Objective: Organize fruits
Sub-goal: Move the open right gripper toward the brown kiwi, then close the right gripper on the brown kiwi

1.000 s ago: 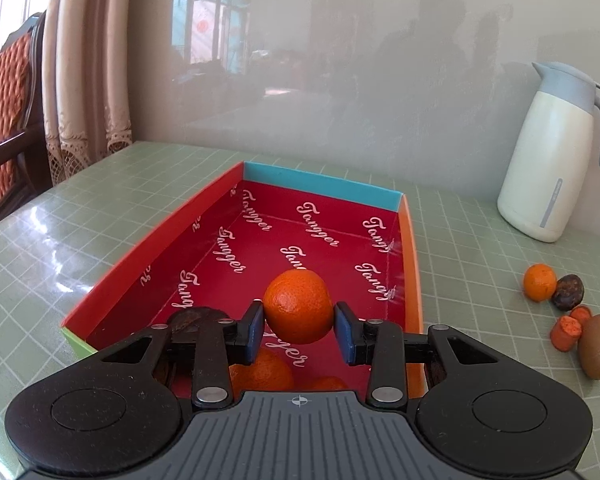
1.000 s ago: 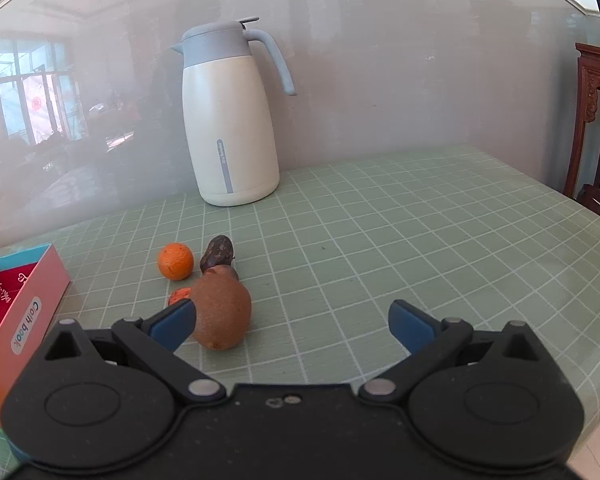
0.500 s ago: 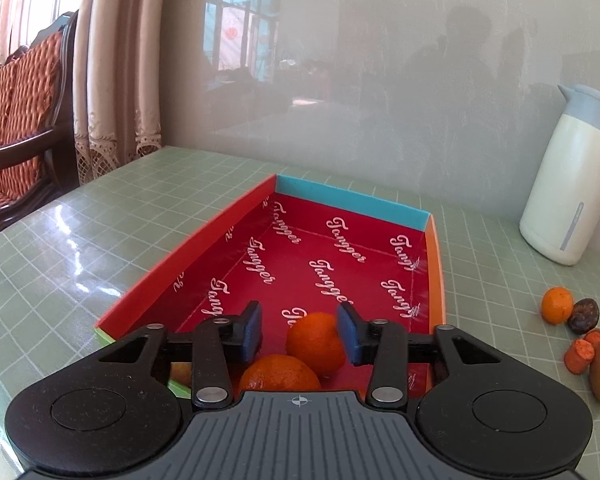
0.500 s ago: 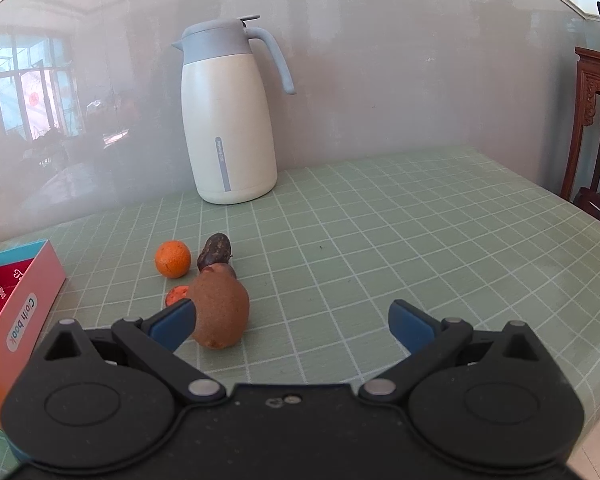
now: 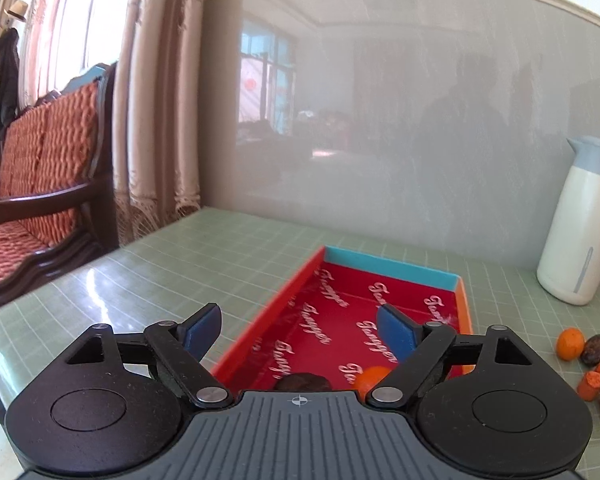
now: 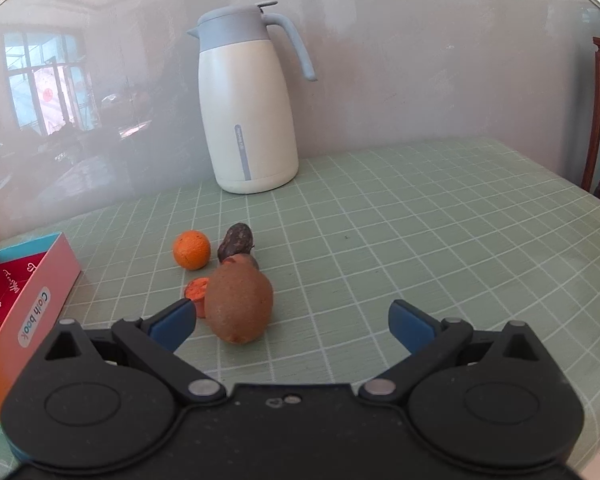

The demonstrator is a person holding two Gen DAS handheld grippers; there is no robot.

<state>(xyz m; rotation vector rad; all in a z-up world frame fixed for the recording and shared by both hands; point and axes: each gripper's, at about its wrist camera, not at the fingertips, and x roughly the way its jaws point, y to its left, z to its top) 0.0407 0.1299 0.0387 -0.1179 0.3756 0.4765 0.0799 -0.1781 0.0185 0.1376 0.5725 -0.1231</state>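
The box, the largest of the task's things, was seen lying open on the tabletop, its red floor mostly bare. Near its close end 1 orange and 1 dark fruit were visible, both partly hidden by the left gripper; anything more could not be made out. In the right view only a sliver of orange showed inside the box.

The kiwi was the largest loose fruit, lying on the tabletop just right of the box. It was judged light, fuzzy enough not to slip, and soft under hard pressure; it would best be taken across its narrow middle. Behind it lay a small orange, judged firm and round, apt to roll, and best held across its widest part. A dark wrinkled fruit stood beside it, and 2 orange stubs, perhaps carrot pieces, touched the kiwi.

The jaws of the left gripper had just been opening and stood wide apart over the box with nothing between them. The jaws of the right gripper were spread wide and empty, the kiwi just ahead of its left pad.
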